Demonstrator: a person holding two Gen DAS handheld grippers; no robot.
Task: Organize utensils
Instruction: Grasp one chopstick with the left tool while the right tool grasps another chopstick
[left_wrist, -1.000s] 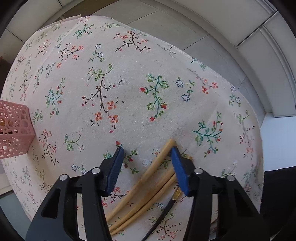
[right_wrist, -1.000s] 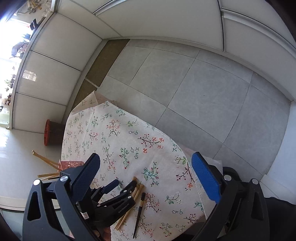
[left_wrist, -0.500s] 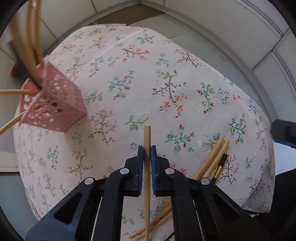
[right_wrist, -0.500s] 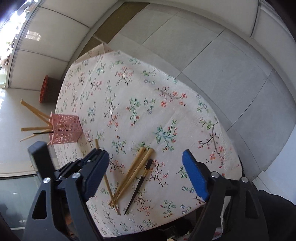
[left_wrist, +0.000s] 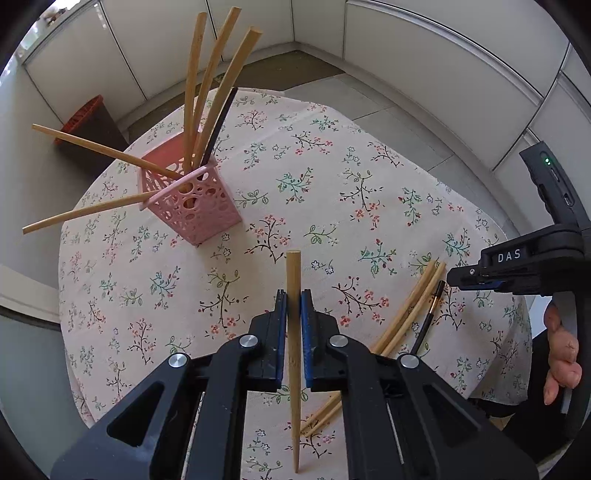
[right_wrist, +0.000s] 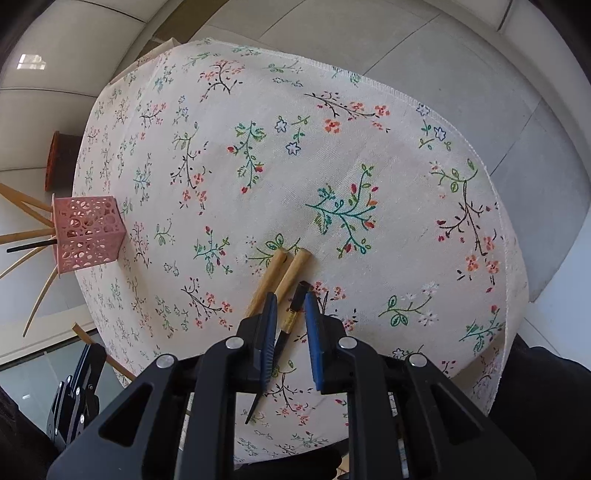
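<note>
The left gripper (left_wrist: 293, 314) has its jaws closed tight on a single wooden chopstick (left_wrist: 293, 280), which runs straight through between the blue pads and sticks out ahead of them, above the floral cloth of the surface (left_wrist: 332, 192). Ahead of these jaws and to their left stands the pink perforated holder (left_wrist: 195, 210), with several wooden chopsticks and one black one leaning out of it.

The right gripper (right_wrist: 290, 317) points down at the surface, and its jaws have just been closing to a narrow gap. The black chopstick (right_wrist: 291, 317) lies on the cloth between them; whether the pads already press on it cannot be told. Two wooden chopsticks (right_wrist: 286, 269) lie side by side just left of the black one, their blunt ends ahead of the jaws.
</note>
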